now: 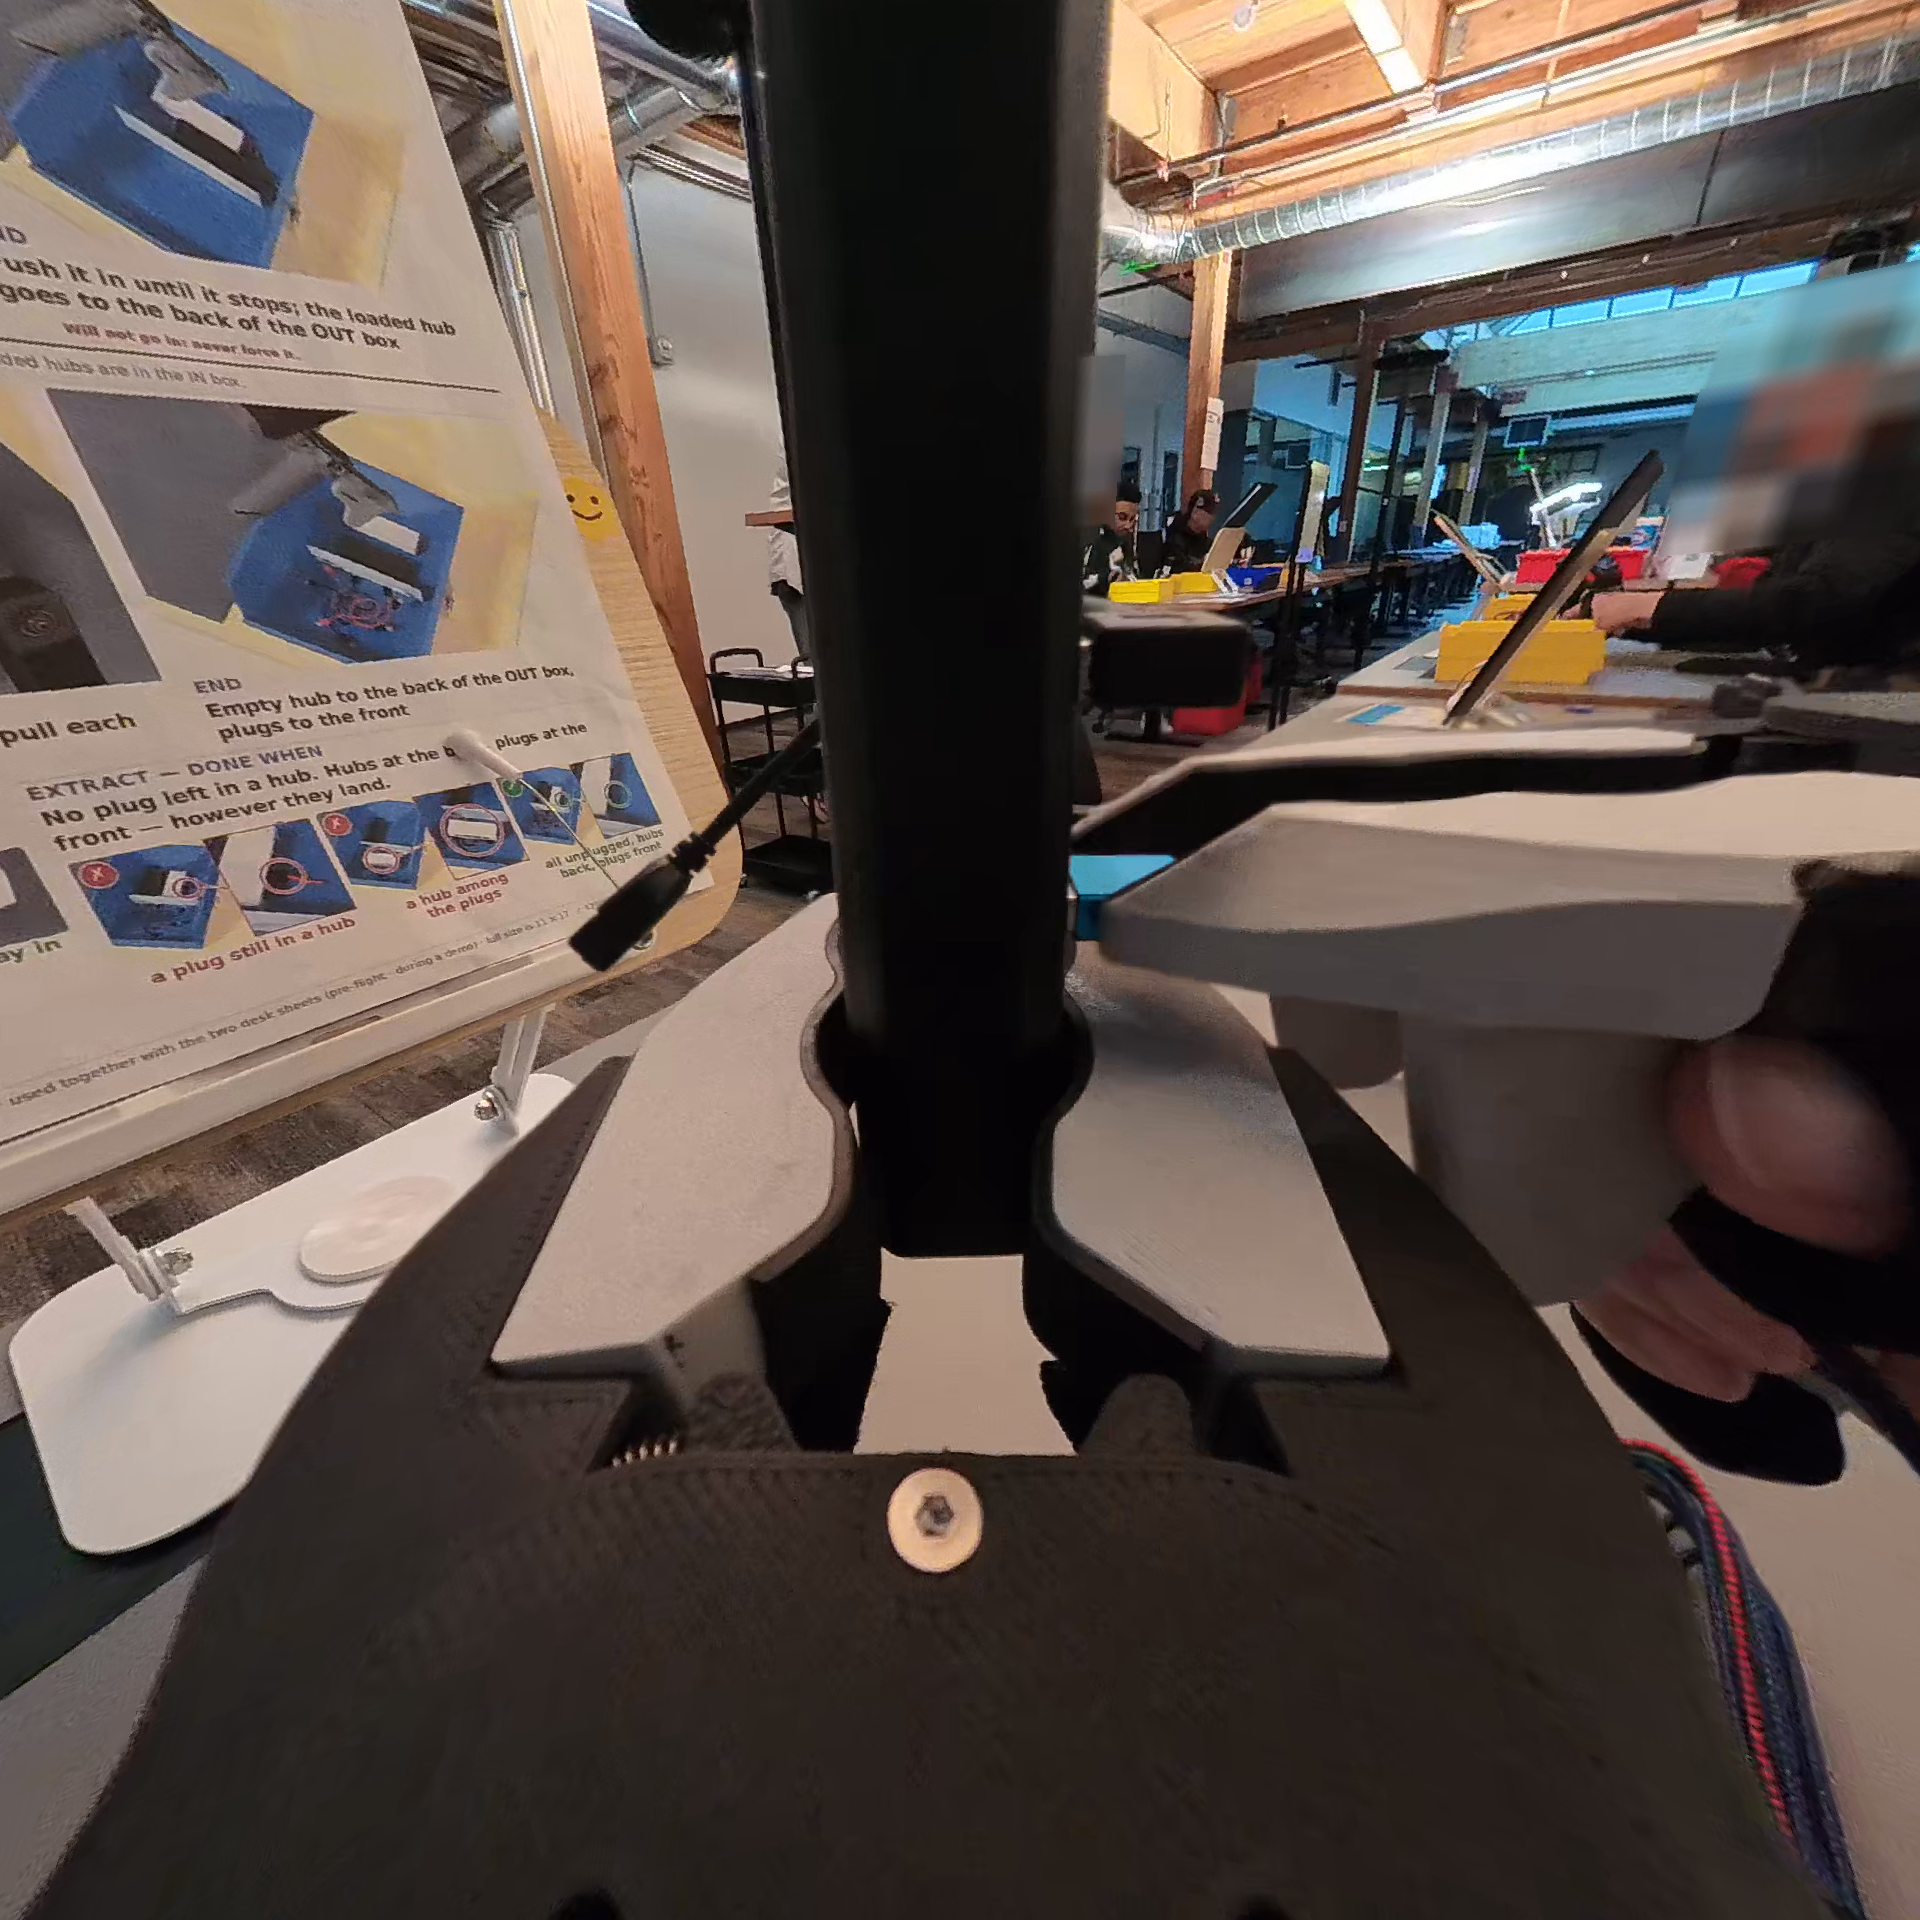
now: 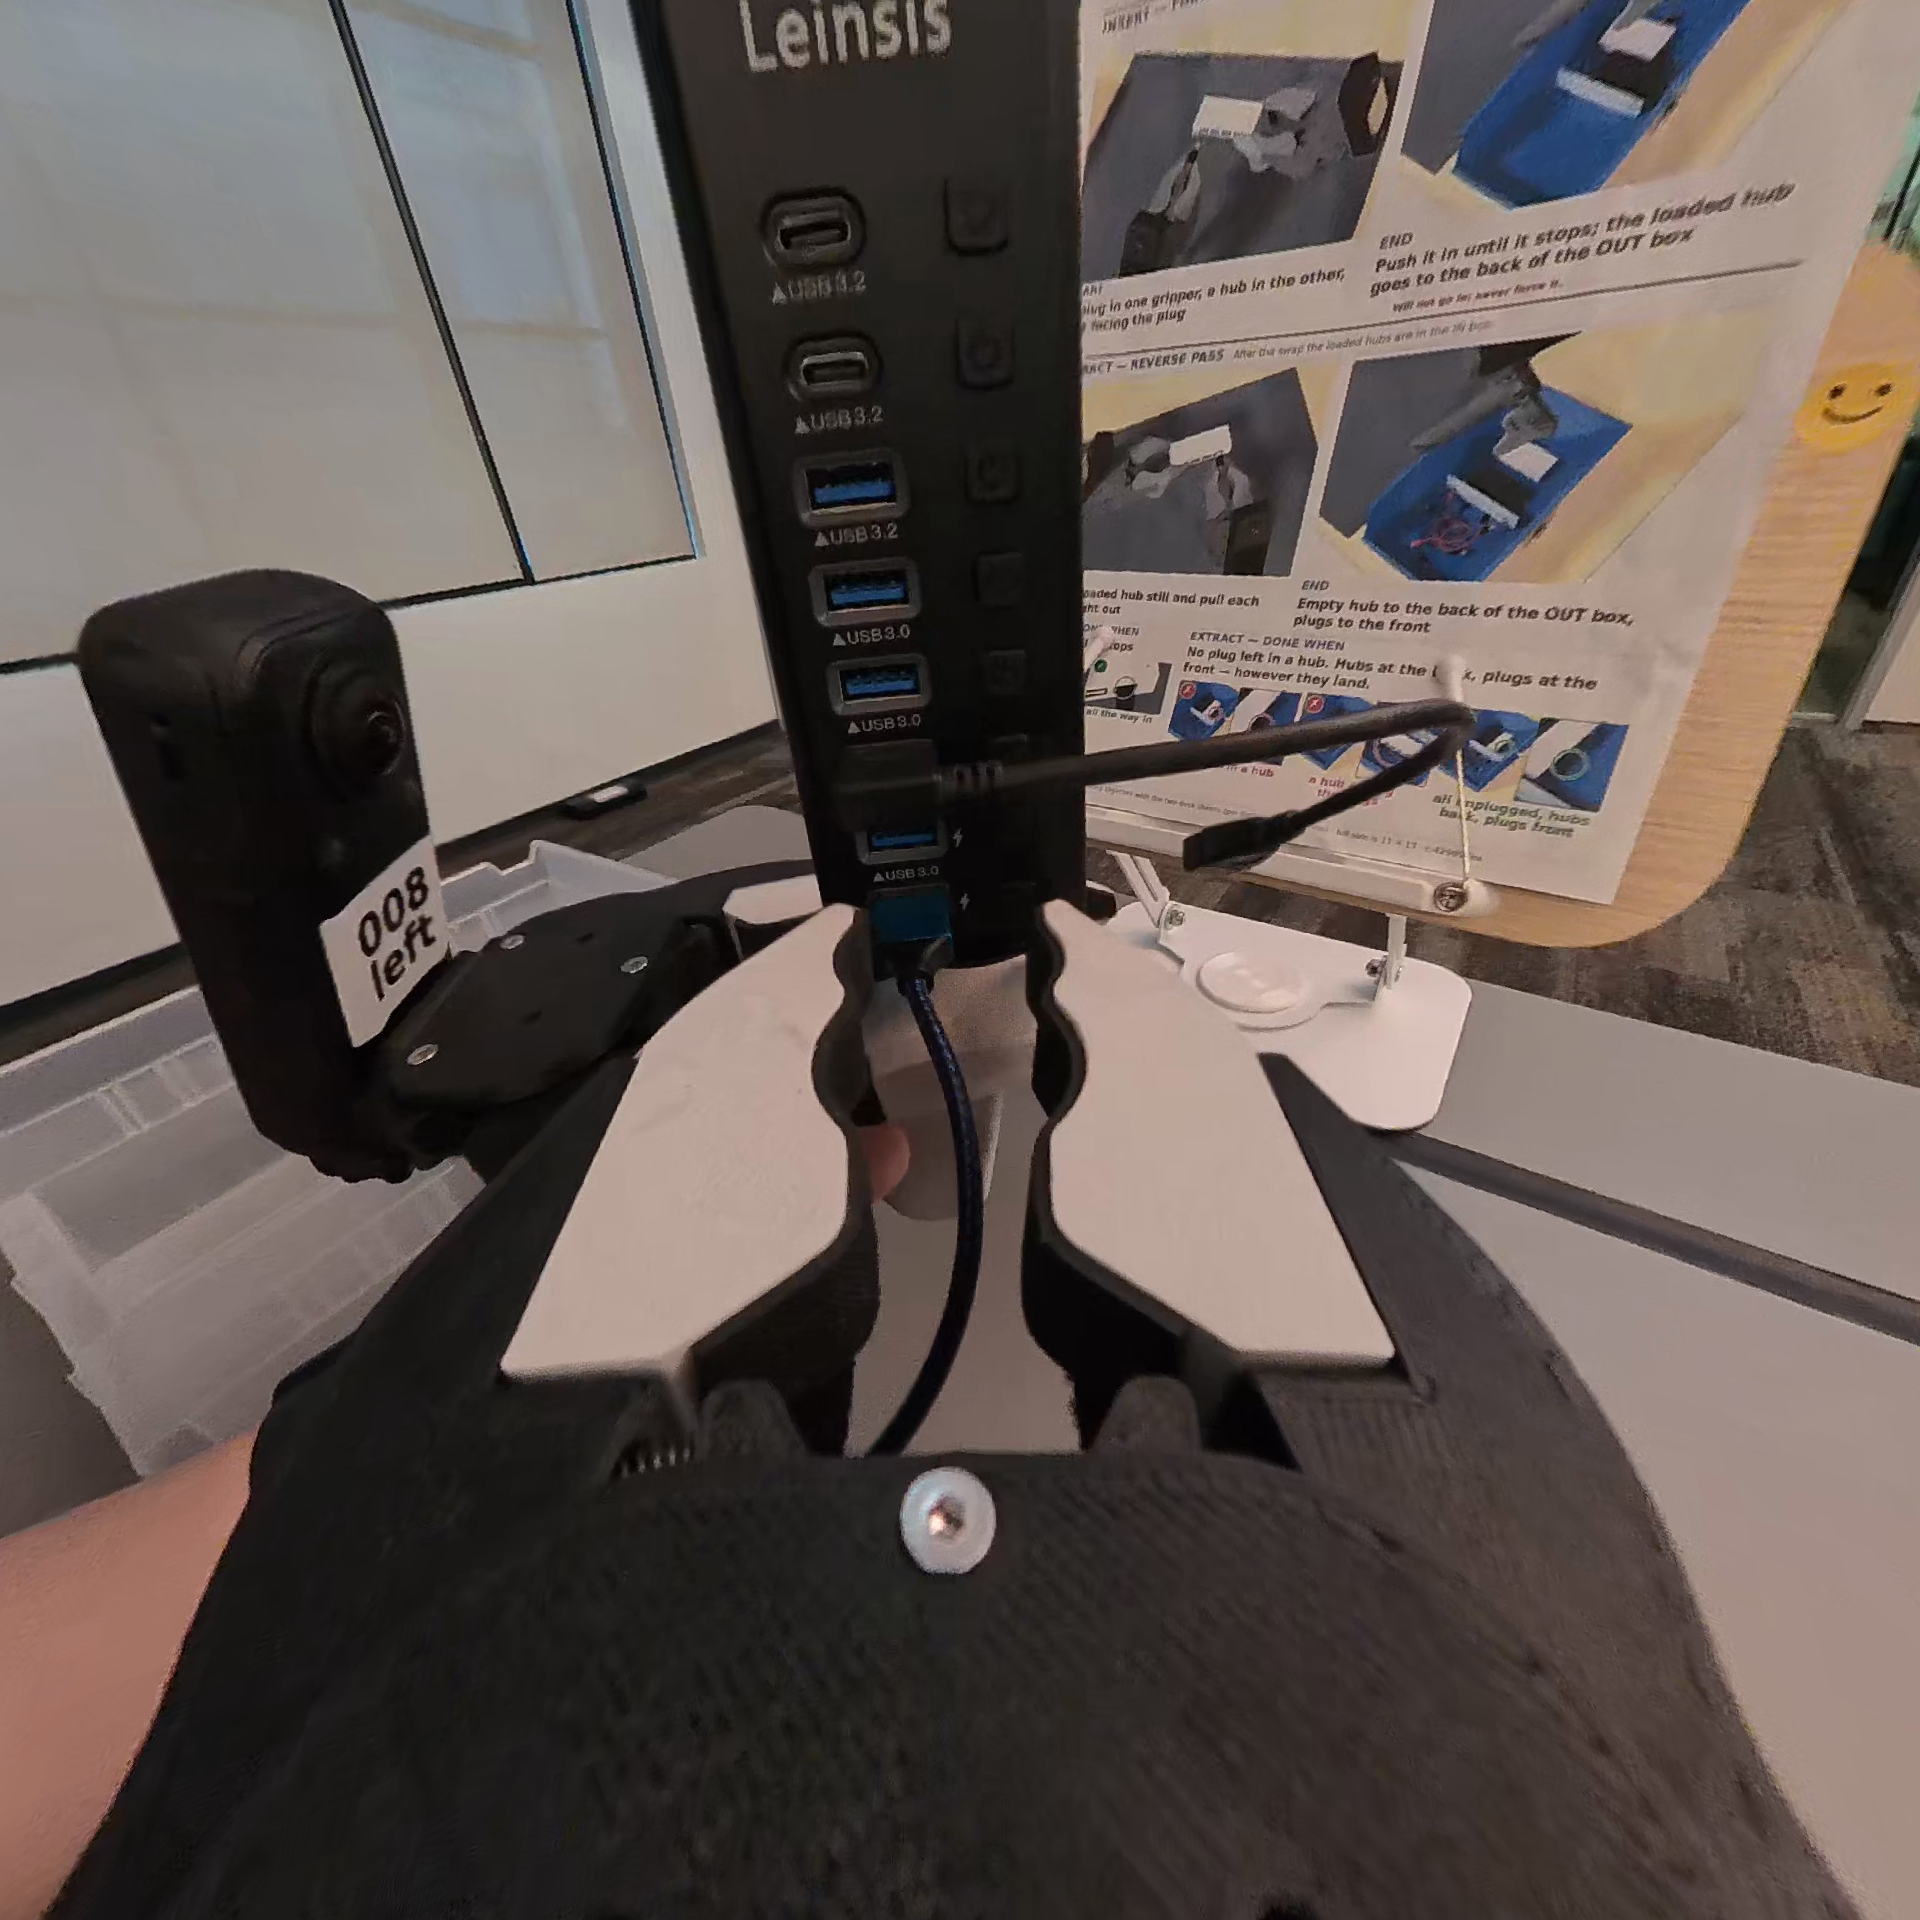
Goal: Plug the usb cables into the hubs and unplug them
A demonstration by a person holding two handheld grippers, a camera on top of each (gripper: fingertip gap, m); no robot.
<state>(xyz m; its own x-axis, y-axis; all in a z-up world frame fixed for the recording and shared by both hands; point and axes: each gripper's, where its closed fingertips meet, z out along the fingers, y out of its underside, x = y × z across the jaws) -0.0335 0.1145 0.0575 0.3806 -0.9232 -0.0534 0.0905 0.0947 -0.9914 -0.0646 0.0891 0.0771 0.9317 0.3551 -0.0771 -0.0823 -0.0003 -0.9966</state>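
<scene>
**Hub clamped left, blue plug pinched right**

My left gripper is clamped on the bottom end of the black hub. Hub stands upright, narrow edge toward the left wrist camera, filling the centre of that view.

From the right wrist camera I see the hub's port face: a column of ports, the upper ones empty. My right gripper is closed on the blue plug, which sits at the lowest port. I can't tell whether it's fully seated. Its blue braided cable runs back between the fingers toward the camera.

A black cable is plugged in two ports above that, leaves sideways to the right, loops over and ends in a free black connector. In the left view the same connector hangs to the left of the hub.

The right gripper also shows in the left view, coming in from the right, with the blue plug at the hub's edge.

Behind the hub: instruction sheet on a white stand. Clear bin low on the left of the right view. Left gripper's camera is visible there too.
</scene>
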